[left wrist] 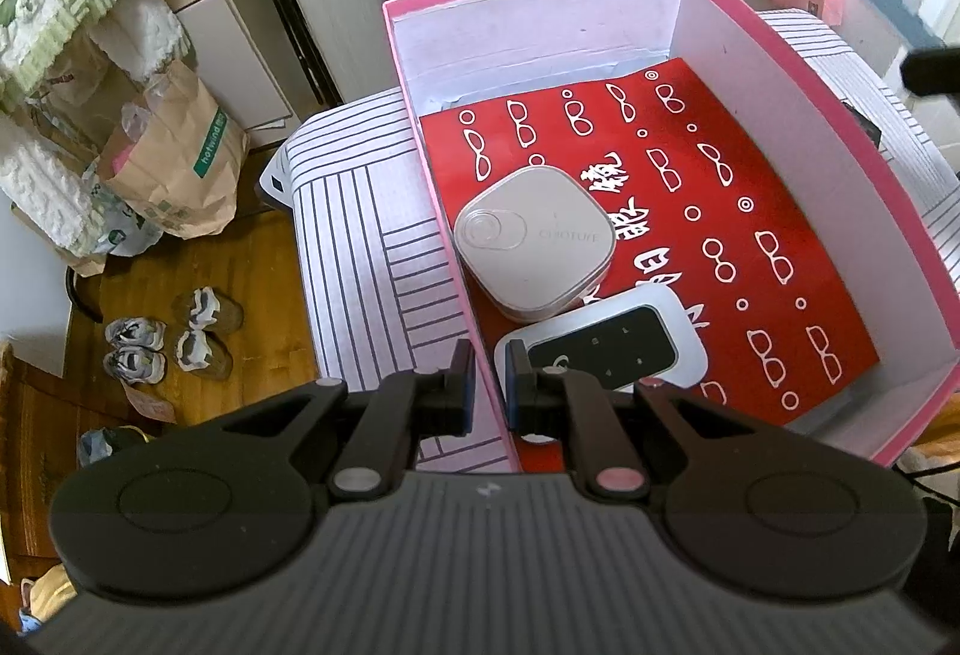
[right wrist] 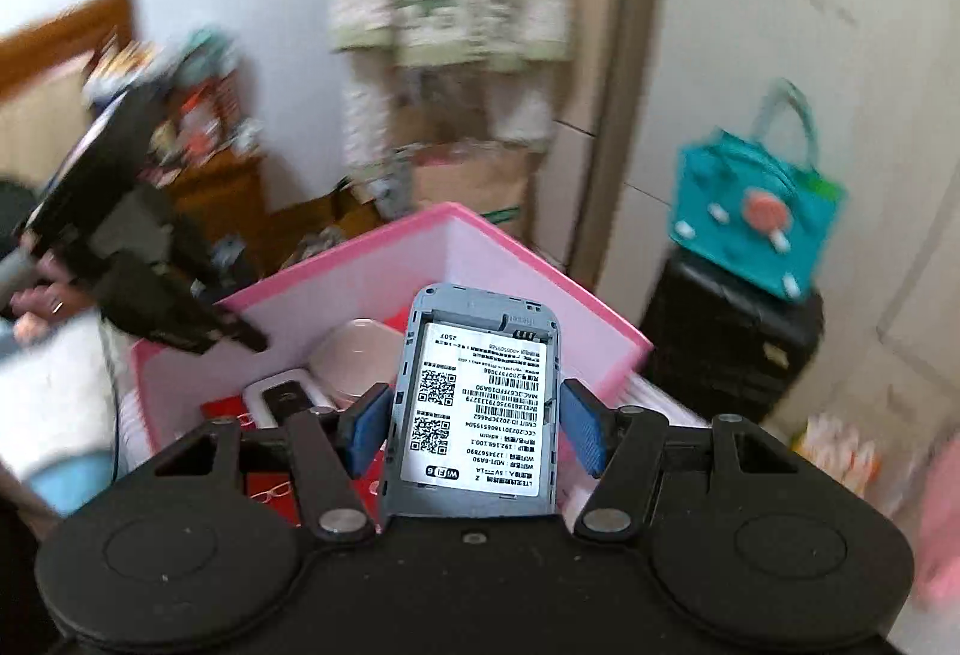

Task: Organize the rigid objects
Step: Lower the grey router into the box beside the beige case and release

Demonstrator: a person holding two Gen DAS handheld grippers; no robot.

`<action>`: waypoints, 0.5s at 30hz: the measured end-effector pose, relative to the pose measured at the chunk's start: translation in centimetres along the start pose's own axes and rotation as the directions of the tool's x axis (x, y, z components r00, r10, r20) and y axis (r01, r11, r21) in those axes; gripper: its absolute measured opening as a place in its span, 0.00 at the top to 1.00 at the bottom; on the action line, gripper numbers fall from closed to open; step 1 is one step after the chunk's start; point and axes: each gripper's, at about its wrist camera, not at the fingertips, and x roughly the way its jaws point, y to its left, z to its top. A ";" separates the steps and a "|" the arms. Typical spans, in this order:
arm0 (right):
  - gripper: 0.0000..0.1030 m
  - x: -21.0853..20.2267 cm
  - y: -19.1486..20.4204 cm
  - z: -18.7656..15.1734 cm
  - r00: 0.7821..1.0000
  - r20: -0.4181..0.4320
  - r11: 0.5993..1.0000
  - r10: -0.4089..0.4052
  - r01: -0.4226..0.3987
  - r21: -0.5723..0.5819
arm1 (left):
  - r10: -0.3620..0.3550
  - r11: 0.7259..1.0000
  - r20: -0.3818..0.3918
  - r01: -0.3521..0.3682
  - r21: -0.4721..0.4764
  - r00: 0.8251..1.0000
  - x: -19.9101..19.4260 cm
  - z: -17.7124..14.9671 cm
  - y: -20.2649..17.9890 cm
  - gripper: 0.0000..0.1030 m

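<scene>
Striped counter [left wrist: 360,247], wood floor [left wrist: 252,259]; pink box [left wrist: 798,55] wall pinched by left fingers [left wrist: 462,373]. Right fingers [right wrist: 369,427] gripping "WiFi 6"-labelled router [right wrist: 480,403]; "hotwind" bag [left wrist: 180,163].

Two black grippers, left gripper [left wrist: 487,385] and right gripper [right wrist: 474,430], blue-padded fingers [right wrist: 365,430] (silver pivot screws), round hubs.

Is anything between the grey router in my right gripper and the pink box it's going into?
Nothing visible blocks it. The right gripper holds the grey router above the open pink box. Inside, the beige case and white device leave bare red paper.
</scene>
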 end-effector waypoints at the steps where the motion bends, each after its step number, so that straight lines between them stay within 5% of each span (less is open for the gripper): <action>1: 0.36 0.7 0.5 0.6 1.000 -0.019 0.999 0.011 -0.012 -0.041 | -0.002 1.000 0.000 0.002 -0.003 1.000 0.0 0.0 0.0 0.91; 9: 0.36 7.1 2.7 0.7 0.979 -0.201 0.974 0.047 -0.089 -0.209 | -0.014 1.000 -0.007 0.014 -0.004 1.000 0.0 0.1 0.2 0.90; 15: 0.36 11.3 3.8 -0.4 0.938 -0.346 0.935 0.017 -0.138 -0.326 | -0.027 0.999 0.003 0.027 -0.018 1.000 0.0 -0.1 0.5 0.90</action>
